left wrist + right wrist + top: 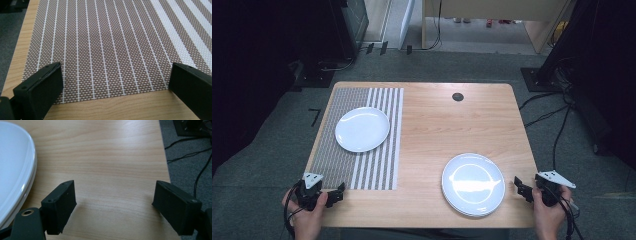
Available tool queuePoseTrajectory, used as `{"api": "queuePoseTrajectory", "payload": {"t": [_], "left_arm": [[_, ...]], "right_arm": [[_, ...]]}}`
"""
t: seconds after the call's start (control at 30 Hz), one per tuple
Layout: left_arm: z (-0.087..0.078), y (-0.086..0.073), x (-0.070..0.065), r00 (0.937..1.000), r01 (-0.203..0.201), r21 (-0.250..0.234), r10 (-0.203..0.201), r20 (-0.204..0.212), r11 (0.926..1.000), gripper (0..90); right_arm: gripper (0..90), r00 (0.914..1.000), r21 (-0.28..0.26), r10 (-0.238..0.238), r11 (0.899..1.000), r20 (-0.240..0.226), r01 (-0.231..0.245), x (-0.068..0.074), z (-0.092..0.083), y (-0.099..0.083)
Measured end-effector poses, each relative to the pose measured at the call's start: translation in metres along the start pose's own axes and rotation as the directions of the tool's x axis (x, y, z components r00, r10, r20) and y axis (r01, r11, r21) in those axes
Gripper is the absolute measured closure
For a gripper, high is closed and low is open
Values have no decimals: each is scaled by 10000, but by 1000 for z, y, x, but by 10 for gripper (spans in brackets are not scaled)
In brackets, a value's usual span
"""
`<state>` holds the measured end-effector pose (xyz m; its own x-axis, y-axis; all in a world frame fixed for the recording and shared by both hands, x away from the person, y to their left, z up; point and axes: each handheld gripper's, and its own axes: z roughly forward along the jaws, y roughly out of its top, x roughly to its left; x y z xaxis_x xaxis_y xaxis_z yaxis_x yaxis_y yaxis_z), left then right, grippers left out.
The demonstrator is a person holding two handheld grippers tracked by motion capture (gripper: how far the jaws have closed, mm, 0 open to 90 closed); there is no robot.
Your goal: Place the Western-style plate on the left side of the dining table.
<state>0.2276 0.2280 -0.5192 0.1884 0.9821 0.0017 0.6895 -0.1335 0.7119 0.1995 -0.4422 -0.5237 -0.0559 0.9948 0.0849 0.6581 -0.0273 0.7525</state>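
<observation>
Plate stack (473,184) sits near-right on the desk (437,125), right gripper (523,189) just beside it, jaws wide open, empty. I'd slide low under the top rim. Left gripper (337,194), also open, by the mat (362,172).

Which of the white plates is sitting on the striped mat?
The single round white plate at the far left lies on the woven brown-and-white striped placemat. The other white plates form a stack on bare wooden table, near the right gripper.
</observation>
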Motion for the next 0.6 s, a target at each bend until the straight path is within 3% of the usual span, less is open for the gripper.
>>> {"api": "queuePoseTrajectory", "payload": {"t": [0.13,0.6], "left_arm": [[0,0,0,10000,-11,5,11,2,10000,0],[0,0,1,10000,-45,18,45,25,10000,0]], "right_arm": [[151,9983,333,-505,9982,284,496,6,3,1],[141,9982,365,-557,9978,214,549,7,4,1]]}}
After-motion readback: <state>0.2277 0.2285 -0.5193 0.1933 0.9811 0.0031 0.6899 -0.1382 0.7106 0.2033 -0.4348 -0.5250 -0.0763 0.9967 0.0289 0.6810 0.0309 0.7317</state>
